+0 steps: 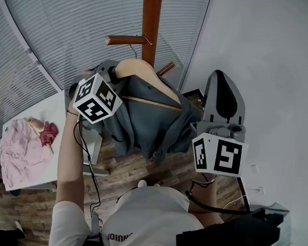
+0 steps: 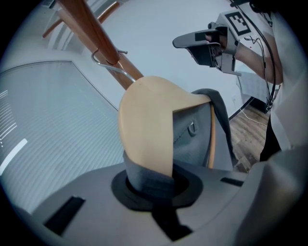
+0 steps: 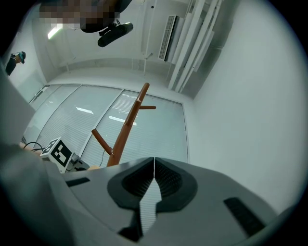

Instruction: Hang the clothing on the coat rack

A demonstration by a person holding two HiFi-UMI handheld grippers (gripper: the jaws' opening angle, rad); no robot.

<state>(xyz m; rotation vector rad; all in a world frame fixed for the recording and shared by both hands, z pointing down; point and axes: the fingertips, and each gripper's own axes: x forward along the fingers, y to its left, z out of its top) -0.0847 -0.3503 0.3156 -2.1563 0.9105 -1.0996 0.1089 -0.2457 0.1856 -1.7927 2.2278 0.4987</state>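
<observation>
left gripper (image 2: 155,185) tight on grey jacket (image 2: 195,137) over wooden hanger (image 2: 147,125) by coat rack (image 1: 150,24); right gripper (image 3: 153,178) together, empty

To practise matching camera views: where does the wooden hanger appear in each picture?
Head view: wooden hanger, upper centre, inside the grey jacket.
Left gripper view: wooden hanger, centre, its end in the tongs of the left gripper.
Right gripper view: not clearly in it.
Shared landmark: coat rack.
</observation>
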